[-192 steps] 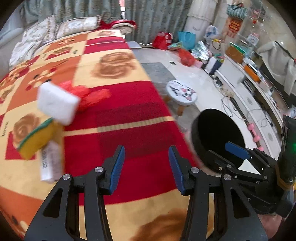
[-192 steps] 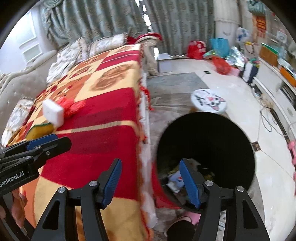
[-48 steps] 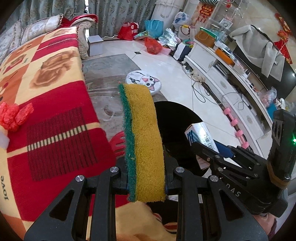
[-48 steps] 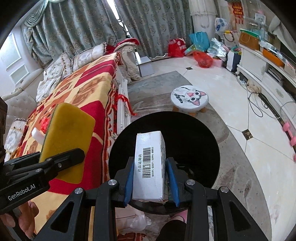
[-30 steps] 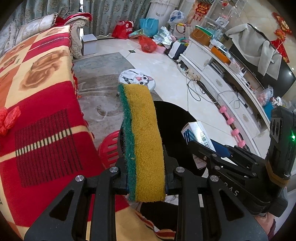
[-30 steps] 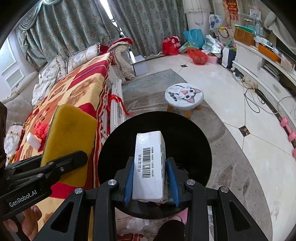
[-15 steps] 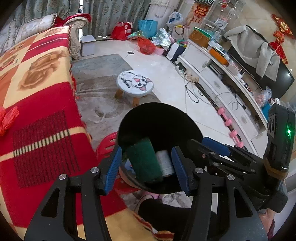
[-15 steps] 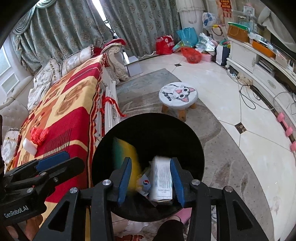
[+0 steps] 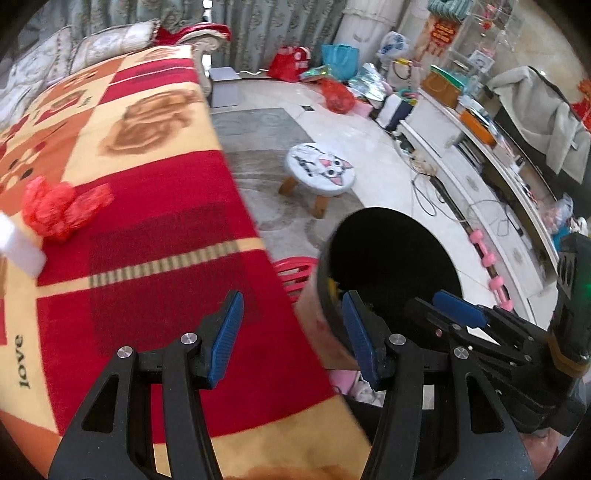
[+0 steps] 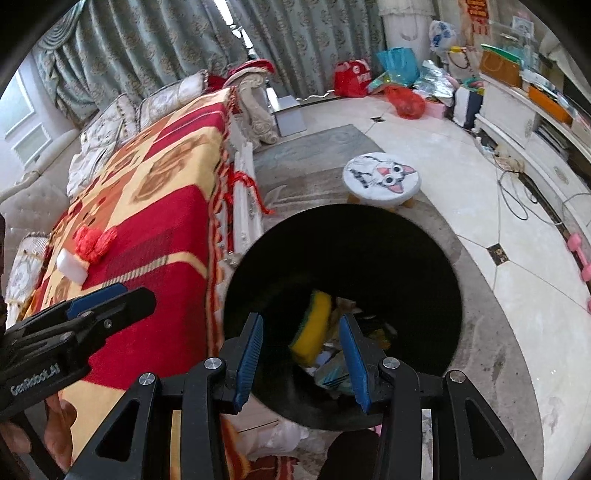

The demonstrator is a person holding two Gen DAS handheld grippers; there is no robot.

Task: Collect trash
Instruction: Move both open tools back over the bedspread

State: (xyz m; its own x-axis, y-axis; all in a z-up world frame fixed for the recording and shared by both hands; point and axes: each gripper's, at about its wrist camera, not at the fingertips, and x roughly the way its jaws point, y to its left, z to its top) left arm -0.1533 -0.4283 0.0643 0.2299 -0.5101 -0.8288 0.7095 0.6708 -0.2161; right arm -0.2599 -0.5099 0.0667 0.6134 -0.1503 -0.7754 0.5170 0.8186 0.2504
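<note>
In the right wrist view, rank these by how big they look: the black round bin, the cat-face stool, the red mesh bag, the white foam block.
1. Black round bin, by far the largest.
2. White cat-face stool.
3. Crumpled red mesh bag and white foam block on the blanket look about alike; not ranked.

The bin sits nearest the camera, which exaggerates its size.

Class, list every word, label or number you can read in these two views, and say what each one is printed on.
"love" – on the blanket, near its left edge.
"GenRobot.AI" – on the left hand-held gripper, along its body in the right wrist view.
Red hanging sign by the far wall: too blurred to read.
Red bag on the floor: print too small to read.
</note>
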